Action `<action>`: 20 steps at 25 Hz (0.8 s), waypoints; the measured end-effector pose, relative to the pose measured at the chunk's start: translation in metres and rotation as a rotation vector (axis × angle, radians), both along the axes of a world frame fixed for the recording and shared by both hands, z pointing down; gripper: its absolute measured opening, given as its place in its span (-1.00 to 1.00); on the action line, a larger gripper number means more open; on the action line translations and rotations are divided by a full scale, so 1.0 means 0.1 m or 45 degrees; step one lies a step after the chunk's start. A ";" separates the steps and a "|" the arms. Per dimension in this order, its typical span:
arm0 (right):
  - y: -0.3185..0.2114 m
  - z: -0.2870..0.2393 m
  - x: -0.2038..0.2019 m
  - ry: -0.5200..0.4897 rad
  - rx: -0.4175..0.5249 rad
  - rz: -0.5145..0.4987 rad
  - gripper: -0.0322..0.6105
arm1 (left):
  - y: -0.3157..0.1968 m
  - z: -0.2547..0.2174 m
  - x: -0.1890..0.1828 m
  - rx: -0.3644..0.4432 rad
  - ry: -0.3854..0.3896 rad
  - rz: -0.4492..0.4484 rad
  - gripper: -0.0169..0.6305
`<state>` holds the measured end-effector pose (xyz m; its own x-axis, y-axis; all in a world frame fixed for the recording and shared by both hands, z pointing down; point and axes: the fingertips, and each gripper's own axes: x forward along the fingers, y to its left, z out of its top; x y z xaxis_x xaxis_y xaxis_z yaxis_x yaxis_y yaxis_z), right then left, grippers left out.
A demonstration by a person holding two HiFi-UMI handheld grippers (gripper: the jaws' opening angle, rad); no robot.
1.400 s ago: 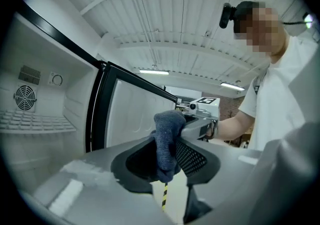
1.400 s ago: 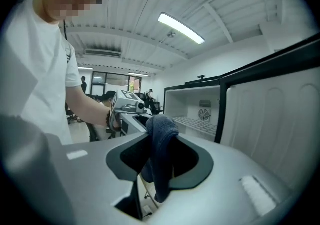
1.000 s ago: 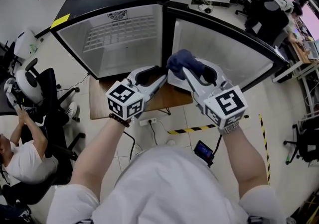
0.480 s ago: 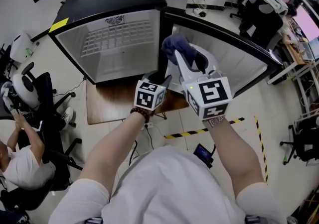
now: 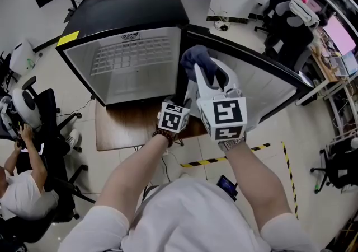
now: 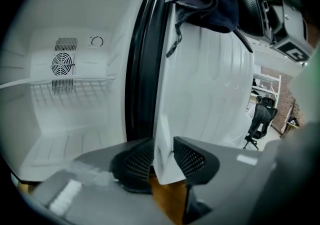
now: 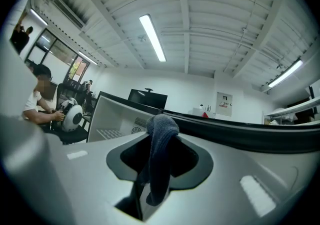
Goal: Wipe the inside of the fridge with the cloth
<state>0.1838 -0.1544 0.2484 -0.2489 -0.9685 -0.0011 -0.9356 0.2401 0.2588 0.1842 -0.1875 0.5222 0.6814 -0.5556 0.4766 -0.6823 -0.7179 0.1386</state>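
A: What are the jaws of the left gripper doing?

B: They have just been closing. Their black mesh-faced pads are sitting on either side of the lower corner of the open white-lined fridge door, and they look to be pressing on both of its faces.

A: And the right gripper?

B: Its jaws are clamping a dark blue terry cloth. The cloth is bulging up between them and hanging down over their near side.

A: Where is that cloth sitting relative to the fridge?

B: It is hanging at the top edge of the open door, above the left gripper and outside the cabinet. Whether it is touching the door I cannot tell.

A: What is lying around the gripped corner?

B: The door's black rubber gasket is running up just left of it. Beyond that, the black-cased compact fridge is standing open and showing its white interior. A white wire shelf is spanning the inside, with a round fan grille on the back wall.

A: What is the fridge standing on?

B: A low brown wooden table.

A: Anything further out?

B: Yellow-and-black striped tape is running across the pale floor near the person's arms. Another person in a white shirt is sitting at the left.
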 end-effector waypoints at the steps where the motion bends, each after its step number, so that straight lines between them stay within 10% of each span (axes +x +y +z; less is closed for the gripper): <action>1: -0.02 0.02 0.03 0.000 -0.008 0.011 -0.56 | 0.00 0.00 0.02 0.003 -0.001 0.003 -0.59; 20: -0.12 0.12 0.34 -0.030 -0.065 0.202 -0.58 | -0.06 -0.02 0.02 -0.019 0.031 0.012 -0.67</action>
